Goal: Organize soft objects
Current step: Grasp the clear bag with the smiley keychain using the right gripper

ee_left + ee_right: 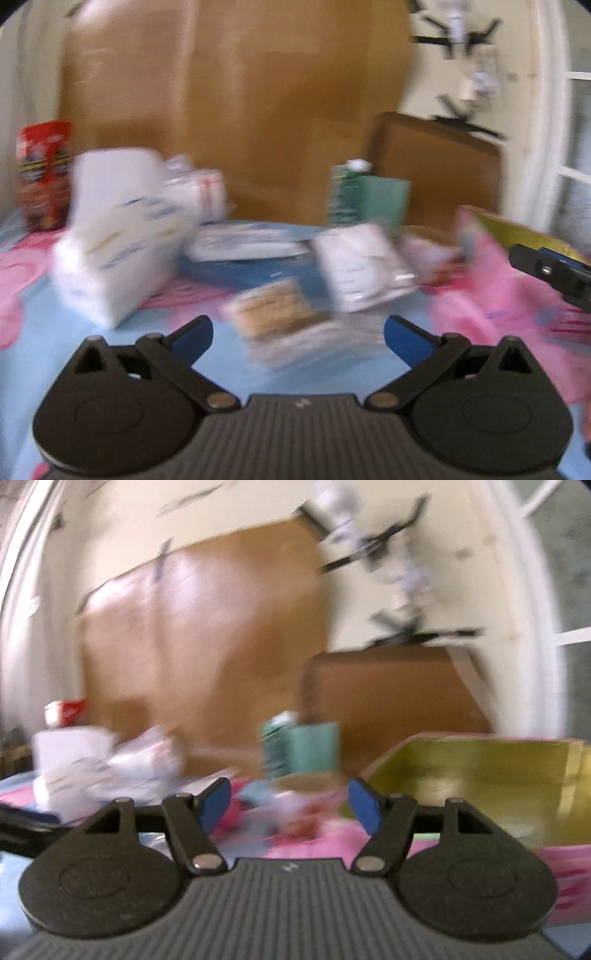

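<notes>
The soft packs lay scattered on the cloth: a tan-labelled packet [280, 314] sat just ahead of the left gripper [298, 334], between its wide-spread, empty jaws, its long axis slanting up to the right, with a white packet [360, 266] just behind it. The right gripper [290, 805], jaws also wide and empty, was farther off beside the yellow box [480, 775], so the left looked nearer.

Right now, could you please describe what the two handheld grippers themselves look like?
The left gripper and right gripper look alike: a ribbed dark-grey body, two round black discs, black linkage arms with silver pivot pins, and blue pads on the fingers. No cables or sleeves show.
</notes>
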Demonstrator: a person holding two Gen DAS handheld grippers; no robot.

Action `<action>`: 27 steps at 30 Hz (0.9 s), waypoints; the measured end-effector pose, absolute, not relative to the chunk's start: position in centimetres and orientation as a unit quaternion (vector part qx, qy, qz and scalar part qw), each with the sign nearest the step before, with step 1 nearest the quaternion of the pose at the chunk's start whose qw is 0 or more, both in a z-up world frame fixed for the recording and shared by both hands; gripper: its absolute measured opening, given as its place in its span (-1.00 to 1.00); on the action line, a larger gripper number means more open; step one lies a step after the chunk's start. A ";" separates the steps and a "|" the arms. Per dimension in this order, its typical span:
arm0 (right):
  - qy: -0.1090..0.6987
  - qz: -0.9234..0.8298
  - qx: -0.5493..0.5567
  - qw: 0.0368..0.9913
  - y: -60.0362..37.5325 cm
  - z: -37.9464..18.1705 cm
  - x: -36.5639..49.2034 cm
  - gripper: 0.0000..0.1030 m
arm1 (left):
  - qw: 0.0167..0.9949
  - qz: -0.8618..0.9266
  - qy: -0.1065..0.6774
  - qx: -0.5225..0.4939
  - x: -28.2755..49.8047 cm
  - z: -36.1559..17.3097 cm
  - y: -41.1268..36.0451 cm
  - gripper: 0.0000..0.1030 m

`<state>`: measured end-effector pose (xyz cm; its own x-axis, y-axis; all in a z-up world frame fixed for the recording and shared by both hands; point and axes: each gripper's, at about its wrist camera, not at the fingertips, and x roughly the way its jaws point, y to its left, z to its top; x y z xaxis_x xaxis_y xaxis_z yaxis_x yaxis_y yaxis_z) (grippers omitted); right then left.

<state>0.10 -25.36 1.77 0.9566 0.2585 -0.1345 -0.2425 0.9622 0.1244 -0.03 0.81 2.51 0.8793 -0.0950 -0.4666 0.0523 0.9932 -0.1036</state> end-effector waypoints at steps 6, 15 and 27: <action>0.190 0.207 0.117 0.953 -21.6 1.9 6.2 0.38 | 0.962 -0.054 0.234 -0.130 0.6 2.1 3.8 0.90; 0.294 0.241 0.266 0.886 -20.7 -0.6 10.8 -0.40 | 0.970 -0.062 0.206 -0.113 -0.5 2.3 3.1 0.99; 0.306 0.280 0.298 0.860 -28.9 -2.6 -0.4 -0.50 | 0.962 -0.086 0.217 -0.140 -0.4 2.1 3.9 0.99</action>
